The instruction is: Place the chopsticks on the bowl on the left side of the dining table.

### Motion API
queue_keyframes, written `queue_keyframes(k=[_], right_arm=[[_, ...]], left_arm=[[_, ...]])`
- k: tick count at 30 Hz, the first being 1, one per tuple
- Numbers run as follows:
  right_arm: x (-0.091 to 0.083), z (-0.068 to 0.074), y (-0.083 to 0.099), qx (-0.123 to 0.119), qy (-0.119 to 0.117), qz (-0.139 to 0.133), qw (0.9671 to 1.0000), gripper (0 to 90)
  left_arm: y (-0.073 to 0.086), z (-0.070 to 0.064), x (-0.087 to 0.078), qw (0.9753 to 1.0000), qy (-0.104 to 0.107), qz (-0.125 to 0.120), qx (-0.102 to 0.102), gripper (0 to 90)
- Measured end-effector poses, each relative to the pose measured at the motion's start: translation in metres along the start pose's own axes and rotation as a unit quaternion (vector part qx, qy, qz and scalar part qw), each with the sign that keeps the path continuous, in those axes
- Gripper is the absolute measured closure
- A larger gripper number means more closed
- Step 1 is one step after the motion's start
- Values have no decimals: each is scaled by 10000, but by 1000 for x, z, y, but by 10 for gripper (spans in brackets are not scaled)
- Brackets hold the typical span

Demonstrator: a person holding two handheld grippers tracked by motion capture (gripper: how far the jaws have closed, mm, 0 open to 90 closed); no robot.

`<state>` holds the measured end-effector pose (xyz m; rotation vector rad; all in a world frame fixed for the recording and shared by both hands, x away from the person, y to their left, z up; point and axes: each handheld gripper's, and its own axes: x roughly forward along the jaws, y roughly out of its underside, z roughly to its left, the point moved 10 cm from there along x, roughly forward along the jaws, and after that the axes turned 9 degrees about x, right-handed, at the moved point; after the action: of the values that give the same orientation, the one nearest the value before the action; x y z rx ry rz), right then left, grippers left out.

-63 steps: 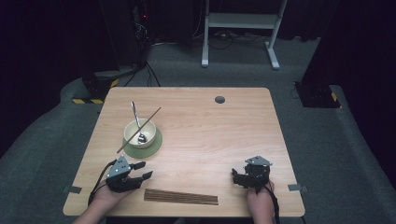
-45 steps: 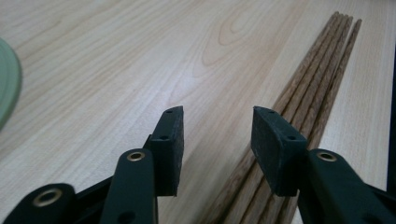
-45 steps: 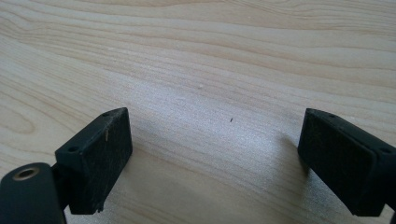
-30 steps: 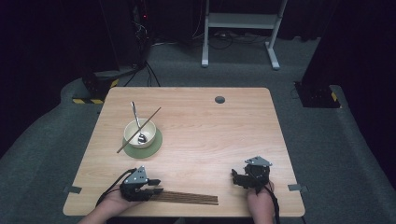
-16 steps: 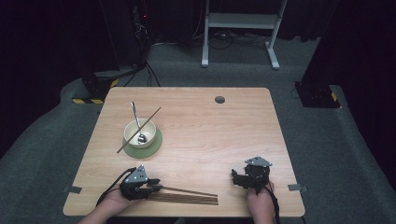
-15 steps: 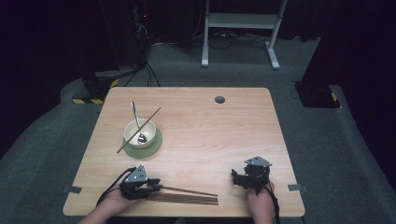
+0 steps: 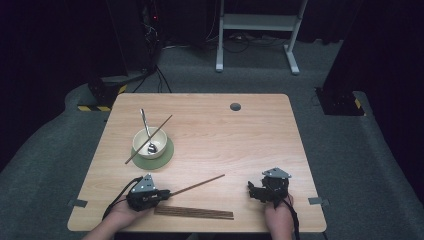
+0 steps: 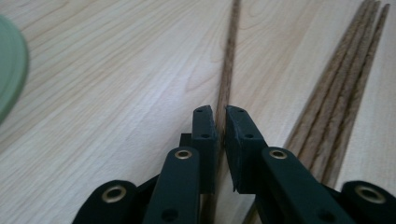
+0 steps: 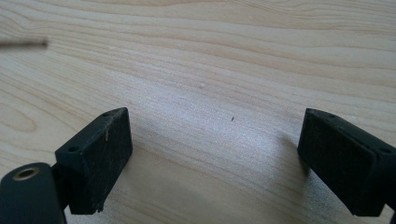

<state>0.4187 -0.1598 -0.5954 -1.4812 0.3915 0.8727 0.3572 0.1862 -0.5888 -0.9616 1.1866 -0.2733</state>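
While left fingers [image 8: 220,135] pinch chopstick [image 7: 197,185] | right [image 9: 215,158] wide, empty | bowl [image 7: 149,143]: spoon [image 7: 145,131]

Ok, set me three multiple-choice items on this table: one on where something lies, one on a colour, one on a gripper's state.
1. Where does the bundle of chopsticks lie?
A. By the table's near edge, between the two grippers
B. Inside the bowl
C. Beside the round hole at the far edge

2. What colour is the saucer under the bowl?
A. Red
B. Green
C. Black

3. How does the left gripper stand?
A. Wide open over bare wood
B. Shut on the spoon
C. Shut on a single chopstick

Answers:
1 A: the high view shows the bundle along the near edge, between the two grippers.
2 B: a green rim shows around the cream bowl.
3 C: the left gripper view shows the jaws closed around one chopstick, apart from the bundle; the right gripper is the wide-open one.
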Motion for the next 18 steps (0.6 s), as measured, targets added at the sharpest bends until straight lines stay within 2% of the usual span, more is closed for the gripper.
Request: queue_keyframes(k=[6, 8, 10, 13, 18], right_arm=[[0, 0, 0, -1, -1, -1, 10000, 98], [0, 0, 0, -2, -1, -1, 10000, 98], [0, 0, 0, 1, -1, 0, 10000, 98], [0, 0, 0, 0, -1, 1, 10000, 97], [0, 0, 0, -3, 0, 0, 10000, 98]], left_arm=[[5, 16, -4, 9993, -336, -1, -189, 827], [6, 18, -5, 9990, -392, -4, -224, 774], [7, 17, -6, 9989, -439, 6, -157, 738], [10, 16, -9, 9987, -513, -22, 46, 738], [10, 17, -9, 9985, -538, -36, -18, 766]])
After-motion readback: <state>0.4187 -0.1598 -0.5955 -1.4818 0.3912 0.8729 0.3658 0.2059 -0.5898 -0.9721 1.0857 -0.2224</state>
